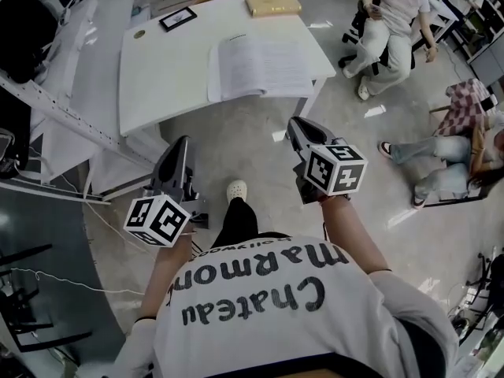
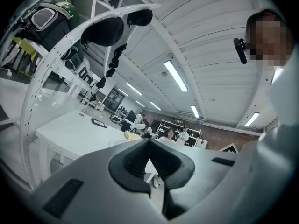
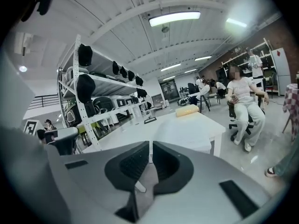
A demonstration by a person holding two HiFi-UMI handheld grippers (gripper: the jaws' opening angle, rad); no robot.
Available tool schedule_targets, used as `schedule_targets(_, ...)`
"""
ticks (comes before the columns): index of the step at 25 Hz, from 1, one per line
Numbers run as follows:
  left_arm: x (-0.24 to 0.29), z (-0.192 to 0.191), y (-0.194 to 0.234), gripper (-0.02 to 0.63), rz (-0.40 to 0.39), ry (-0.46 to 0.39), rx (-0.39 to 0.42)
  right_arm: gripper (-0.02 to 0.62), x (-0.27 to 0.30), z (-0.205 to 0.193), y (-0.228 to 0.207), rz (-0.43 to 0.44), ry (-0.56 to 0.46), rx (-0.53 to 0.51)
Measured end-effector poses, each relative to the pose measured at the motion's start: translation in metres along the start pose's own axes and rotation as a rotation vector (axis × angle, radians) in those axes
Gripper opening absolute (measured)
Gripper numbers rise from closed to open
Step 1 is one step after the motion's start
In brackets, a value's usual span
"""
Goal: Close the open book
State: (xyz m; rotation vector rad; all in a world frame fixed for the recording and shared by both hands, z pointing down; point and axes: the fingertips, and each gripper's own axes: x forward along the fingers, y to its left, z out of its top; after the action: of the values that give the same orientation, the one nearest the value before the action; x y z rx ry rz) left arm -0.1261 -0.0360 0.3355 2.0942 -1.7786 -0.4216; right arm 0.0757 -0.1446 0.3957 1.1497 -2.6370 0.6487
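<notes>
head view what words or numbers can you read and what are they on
"Chateau Marmont": on the back of the shirt, upside down in this view.
Smaller line next to it on the shirt: too blurred to read.
Book pages: print too small to read.
Marker cubes: square patterns only, no words.
</notes>
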Motion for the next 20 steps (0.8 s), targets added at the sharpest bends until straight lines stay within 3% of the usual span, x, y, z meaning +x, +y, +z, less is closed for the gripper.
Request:
schedule_targets(10, 0.037, 0.005, 0.048, 0.023, 0.012, 0.019, -0.011, 0.041, 0.062, 0.0, -0.012, -0.027, 0.064, 0.013)
schedule_targets(20, 0.065, 0.018, 0.098, 0.023, 0.044, 0.031, -0.002, 0.041, 0.135, 0.01, -0.003, 0.009, 0.12, -0.025)
